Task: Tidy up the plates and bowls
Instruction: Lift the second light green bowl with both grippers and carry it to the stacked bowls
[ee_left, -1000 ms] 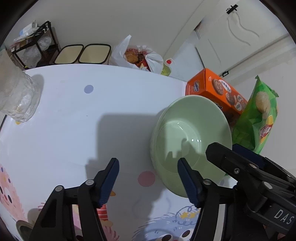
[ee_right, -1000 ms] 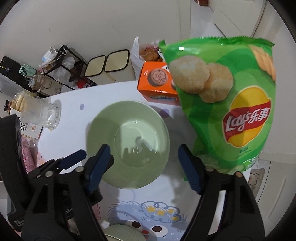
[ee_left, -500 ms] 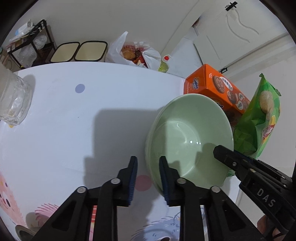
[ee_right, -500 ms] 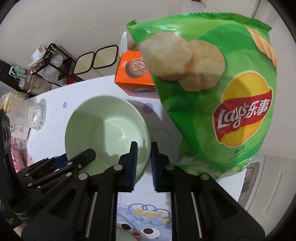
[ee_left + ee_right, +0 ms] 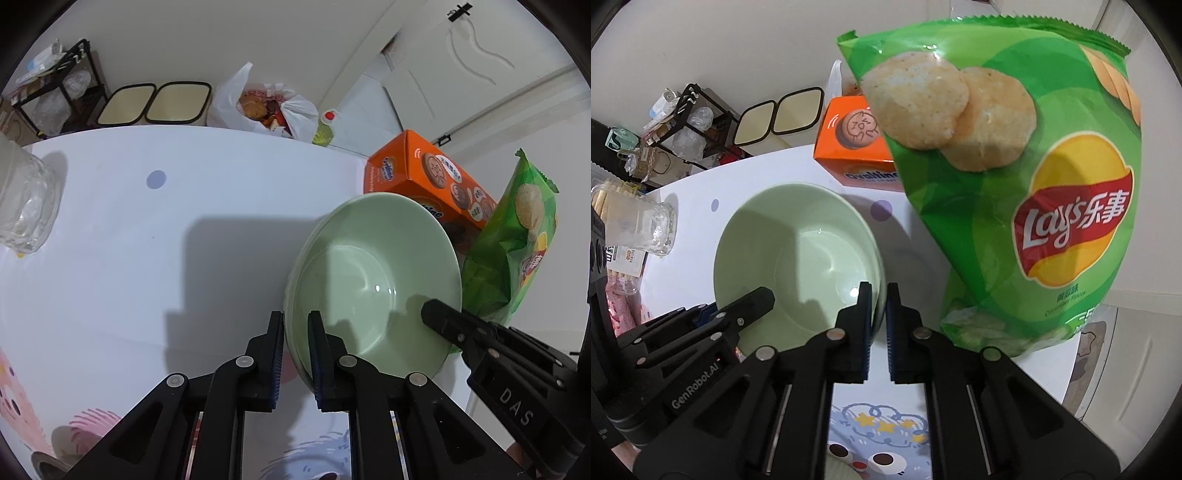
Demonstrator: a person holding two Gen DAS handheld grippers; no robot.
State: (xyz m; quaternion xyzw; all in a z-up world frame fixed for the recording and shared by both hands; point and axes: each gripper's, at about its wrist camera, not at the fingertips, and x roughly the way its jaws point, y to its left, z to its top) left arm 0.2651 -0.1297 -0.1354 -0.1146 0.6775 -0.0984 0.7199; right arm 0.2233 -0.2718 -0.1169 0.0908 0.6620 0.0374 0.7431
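Gripping opposite sides of one pale green bowl (image 5: pixel 373 280), both grippers have their jaws nearly closed on its thin rim. In the left wrist view the left gripper (image 5: pixel 295 354) pinches the near-left edge of the rim, one blue-padded finger outside the wall and one inside. In the right wrist view the right gripper (image 5: pixel 878 325) clamps the bowl's near-right edge the same way, with the rim running between its pads. Each gripper shows in the other's view as a black beak reaching onto the far side of the bowl.

The bowl sits toward the right part of the white surface (image 5: pixel 184 240), which is printed with coloured dots and cartoon figures; whether its base touches the surface or is just off it cannot be told. Just behind the bowl stands an orange biscuit box (image 5: pixel 424 177), and beside that a green Lay's crisp bag (image 5: pixel 1015 184), upright and close to the bowl's right side. A ribbed glass jar (image 5: pixel 26 206) stands well apart at the left edge of the surface. Beyond the far edge are a white plastic bag of food (image 5: pixel 258 107) and a black wire rack (image 5: pixel 687 122)
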